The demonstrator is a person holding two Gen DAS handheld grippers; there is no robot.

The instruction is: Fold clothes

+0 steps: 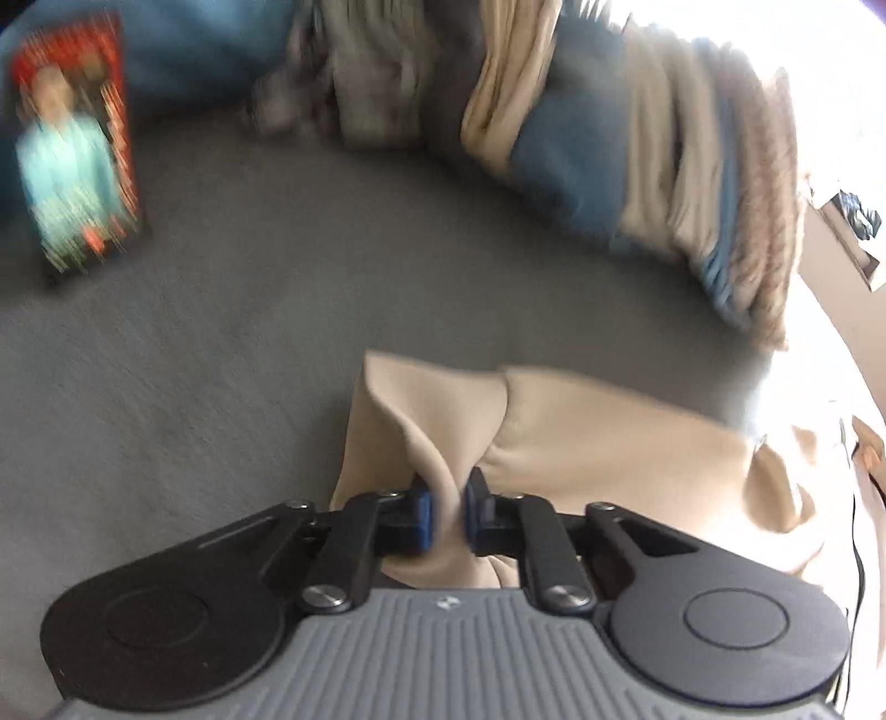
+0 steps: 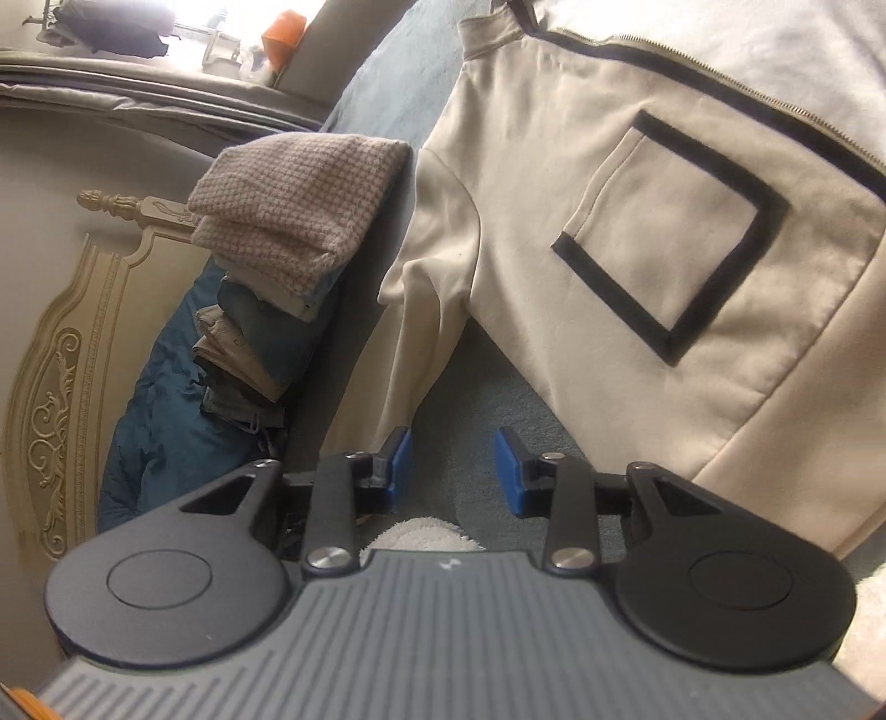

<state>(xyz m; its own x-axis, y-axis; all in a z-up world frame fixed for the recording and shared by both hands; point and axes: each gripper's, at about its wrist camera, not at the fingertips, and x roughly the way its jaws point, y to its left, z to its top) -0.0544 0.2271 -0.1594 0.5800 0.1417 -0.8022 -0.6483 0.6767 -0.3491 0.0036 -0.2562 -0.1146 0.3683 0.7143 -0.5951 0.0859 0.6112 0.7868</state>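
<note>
The left gripper [image 1: 449,512] pinches a bunched bit of the tan jacket [image 2: 637,221], spread on the grey bed [image 1: 249,343] in the right view's upper right, ready to fold, while the right gripper [image 2: 453,471] hangs half open and empty.

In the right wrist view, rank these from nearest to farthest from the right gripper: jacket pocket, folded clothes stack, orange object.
1. jacket pocket, up and right of the right gripper.
2. folded clothes stack, upper left.
3. orange object, far top.
</note>
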